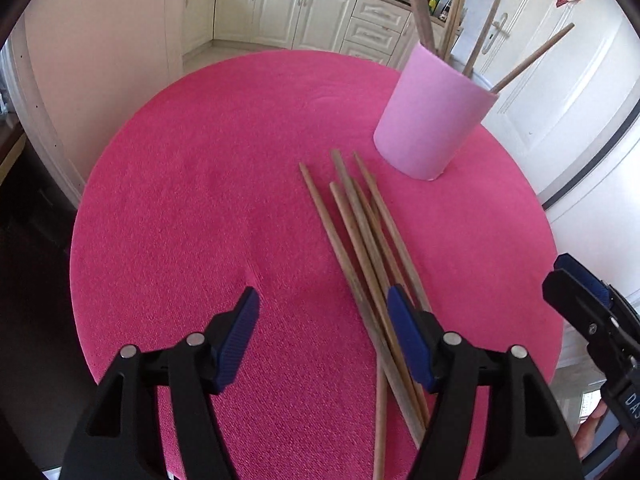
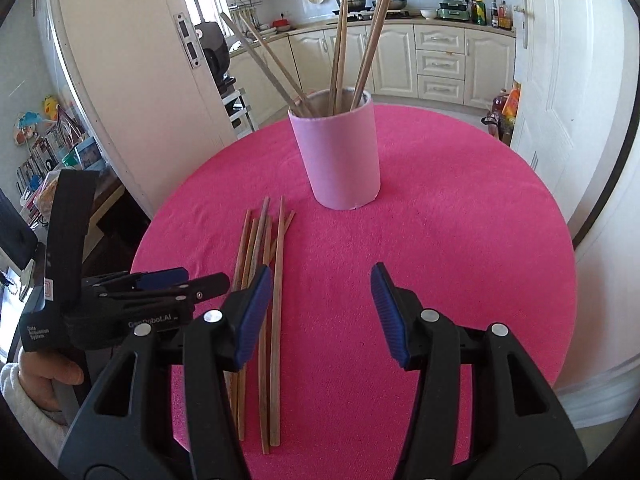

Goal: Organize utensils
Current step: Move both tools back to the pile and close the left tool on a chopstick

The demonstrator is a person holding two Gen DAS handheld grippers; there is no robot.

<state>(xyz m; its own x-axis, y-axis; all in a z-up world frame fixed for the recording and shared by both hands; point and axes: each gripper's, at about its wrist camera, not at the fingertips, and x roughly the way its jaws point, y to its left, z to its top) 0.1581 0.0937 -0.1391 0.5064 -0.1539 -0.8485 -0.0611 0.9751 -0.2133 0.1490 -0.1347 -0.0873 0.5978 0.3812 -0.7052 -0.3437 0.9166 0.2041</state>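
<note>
Several loose wooden chopsticks [image 1: 360, 232] [image 2: 264, 248] lie in a rough bundle on the round table's pink cloth [image 1: 200, 200] [image 2: 460, 240]. Just beyond their far tips stands a pink cylindrical holder [image 1: 432, 120] [image 2: 340, 156] with several chopsticks [image 2: 344, 48] leaning inside it. My left gripper [image 1: 322, 292] [image 2: 204, 278] hovers open above the cloth, its right finger over the bundle's near half and nothing between its pads. My right gripper [image 2: 320, 270] [image 1: 568, 276] is open too, right of the bundle, with its left finger over the sticks.
The table edge curves close around the cloth on all sides. A white door [image 2: 560, 100] stands at the right, and cream kitchen cabinets [image 2: 440, 64] lie beyond. A person's hand [image 2: 44, 376] holds the left gripper's handle.
</note>
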